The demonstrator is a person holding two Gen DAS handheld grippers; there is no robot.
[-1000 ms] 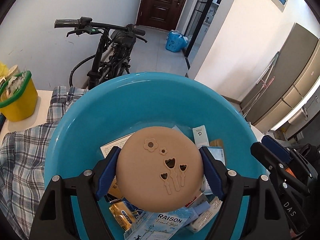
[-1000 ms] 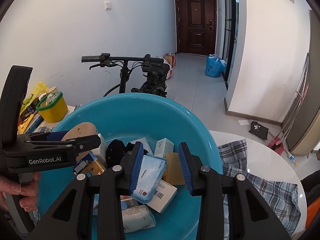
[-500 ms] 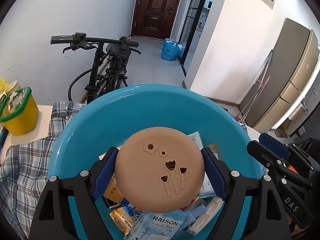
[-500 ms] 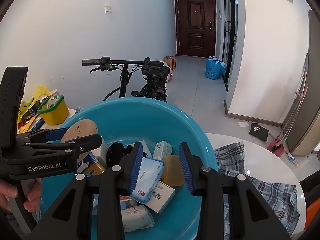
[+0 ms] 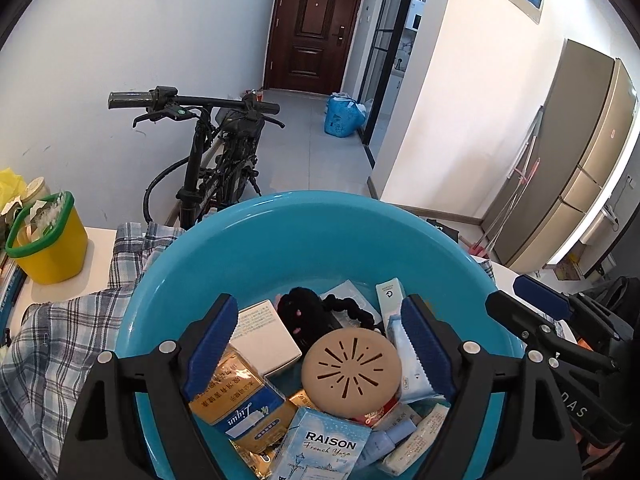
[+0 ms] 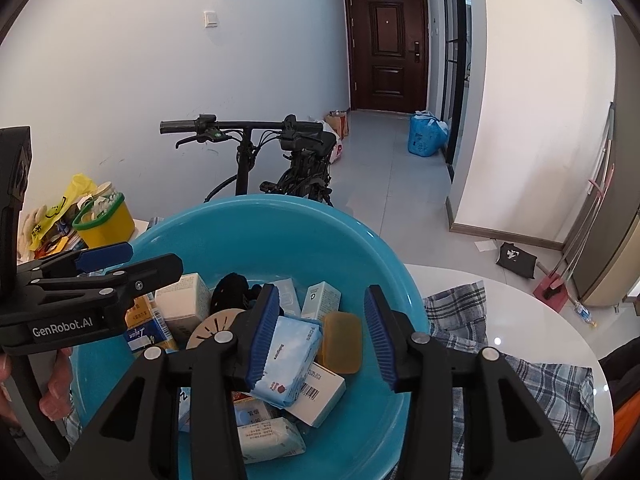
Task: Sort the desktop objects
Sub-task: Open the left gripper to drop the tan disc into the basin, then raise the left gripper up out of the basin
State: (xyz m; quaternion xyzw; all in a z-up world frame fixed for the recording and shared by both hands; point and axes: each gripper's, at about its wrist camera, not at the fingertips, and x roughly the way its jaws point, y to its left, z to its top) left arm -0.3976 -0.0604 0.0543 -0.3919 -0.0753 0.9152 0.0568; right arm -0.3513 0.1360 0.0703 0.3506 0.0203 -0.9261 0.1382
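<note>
**A home entrance hall**

A lived-in flat: a dark wooden front door (image 6: 386, 46) ends a tiled hallway, a bicycle (image 5: 212, 152) leans against the white wall, a tall cupboard (image 5: 576, 168) stands on the right, and a checked cloth (image 6: 520, 380) covers a round white table (image 6: 532, 320).

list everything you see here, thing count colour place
basin: 1, blue, on the table
round disc: 1, tan, slotted, on the pile in the basin
hair tie: 1, black, in the basin
soap bar: 1, amber, in the basin
tissue pack: 1, light blue, in the basin
gold box: 1, in the basin
plaid cloth: 1, blue-white, under the basin
yellow tub: 1, green rim, far left on the table
bicycle: 1, black, behind the table
left gripper: open, empty
right gripper: open, empty
</note>
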